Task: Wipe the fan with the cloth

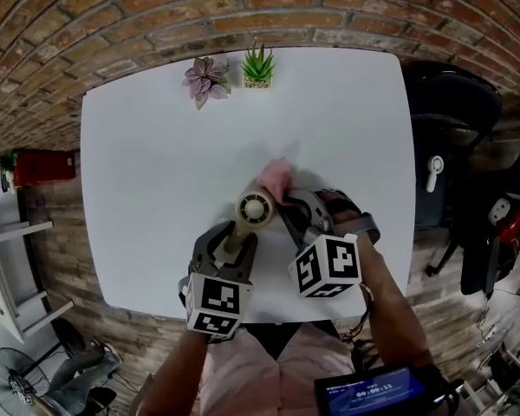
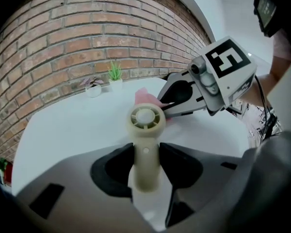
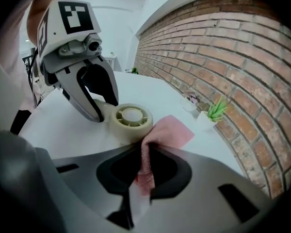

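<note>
A small cream hand-held fan (image 1: 254,209) is held over the white table (image 1: 156,163), its round head up. My left gripper (image 1: 235,239) is shut on its handle (image 2: 144,164), with the fan head (image 2: 146,119) just beyond the jaws. My right gripper (image 1: 288,208) is shut on a pink cloth (image 3: 146,159). The cloth (image 1: 276,178) spreads past the jaws and lies against the right side of the fan head (image 3: 131,120). In the right gripper view the left gripper (image 3: 99,111) stands behind the fan.
Two small potted plants stand at the table's far edge, one pinkish (image 1: 206,78) and one green (image 1: 258,65), before a brick wall. A dark chair (image 1: 455,111) is off the table's right side. A floor fan (image 1: 17,380) stands at the lower left.
</note>
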Action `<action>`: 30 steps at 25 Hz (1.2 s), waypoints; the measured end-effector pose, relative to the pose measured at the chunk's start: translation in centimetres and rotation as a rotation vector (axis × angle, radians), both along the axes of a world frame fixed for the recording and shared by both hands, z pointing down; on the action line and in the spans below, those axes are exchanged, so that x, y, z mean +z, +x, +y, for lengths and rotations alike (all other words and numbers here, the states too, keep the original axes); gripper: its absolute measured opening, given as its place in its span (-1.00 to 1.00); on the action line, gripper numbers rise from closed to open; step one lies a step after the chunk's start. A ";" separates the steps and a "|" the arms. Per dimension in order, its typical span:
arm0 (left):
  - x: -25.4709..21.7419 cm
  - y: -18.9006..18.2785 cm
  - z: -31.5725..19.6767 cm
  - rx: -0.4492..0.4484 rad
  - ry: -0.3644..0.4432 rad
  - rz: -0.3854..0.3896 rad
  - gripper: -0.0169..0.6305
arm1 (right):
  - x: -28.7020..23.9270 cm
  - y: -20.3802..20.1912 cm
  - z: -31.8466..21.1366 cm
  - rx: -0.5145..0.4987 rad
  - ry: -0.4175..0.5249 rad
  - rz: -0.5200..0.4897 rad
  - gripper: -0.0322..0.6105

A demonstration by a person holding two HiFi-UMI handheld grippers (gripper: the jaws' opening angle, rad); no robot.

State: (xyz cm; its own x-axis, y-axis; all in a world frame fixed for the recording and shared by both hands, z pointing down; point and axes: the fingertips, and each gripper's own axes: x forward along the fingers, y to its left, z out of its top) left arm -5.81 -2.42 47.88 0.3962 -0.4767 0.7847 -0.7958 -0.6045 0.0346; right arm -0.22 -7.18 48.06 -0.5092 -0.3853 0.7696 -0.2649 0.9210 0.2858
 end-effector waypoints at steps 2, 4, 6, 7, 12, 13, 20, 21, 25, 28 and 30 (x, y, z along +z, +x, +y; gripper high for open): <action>0.0 0.0 -0.1 0.001 -0.005 -0.004 -0.40 | -0.2 0.1 0.1 -0.004 0.013 0.015 -0.76; 0.0 0.0 -0.2 0.001 -0.009 -0.007 -0.40 | -0.3 0.1 0.2 -0.009 0.019 0.017 -0.76; 0.1 0.0 -0.1 0.002 -0.012 -0.013 -0.40 | -0.4 0.1 0.4 -0.016 0.026 0.022 -0.76; 0.1 0.0 -0.1 0.002 -0.014 -0.015 -0.40 | -0.5 0.1 0.5 -0.018 0.029 0.025 -0.76; 0.0 0.2 -0.1 -0.003 -0.021 -0.010 -0.40 | -1.0 0.1 0.8 -0.022 0.033 0.032 -0.77; 0.0 0.1 -0.1 -0.002 -0.023 -0.013 -0.40 | -1.0 0.1 0.8 -0.022 0.033 0.033 -0.77; 0.2 0.0 -0.1 0.004 -0.023 -0.028 -0.40 | -1.0 0.2 1.4 -0.008 0.015 0.037 -0.77; 0.2 0.0 -0.1 0.006 -0.025 -0.030 -0.40 | -1.0 0.2 1.5 -0.006 0.016 0.037 -0.77; 0.1 0.2 0.0 0.005 -0.029 -0.031 -0.40 | -1.2 0.2 2.1 -0.003 0.005 0.038 -0.77; 0.2 0.2 0.0 0.003 -0.032 -0.032 -0.40 | -1.2 0.2 2.6 -0.003 -0.003 0.039 -0.77; 0.2 0.2 0.0 0.005 -0.035 -0.036 -0.40 | -1.1 0.2 2.9 -0.002 -0.011 0.037 -0.77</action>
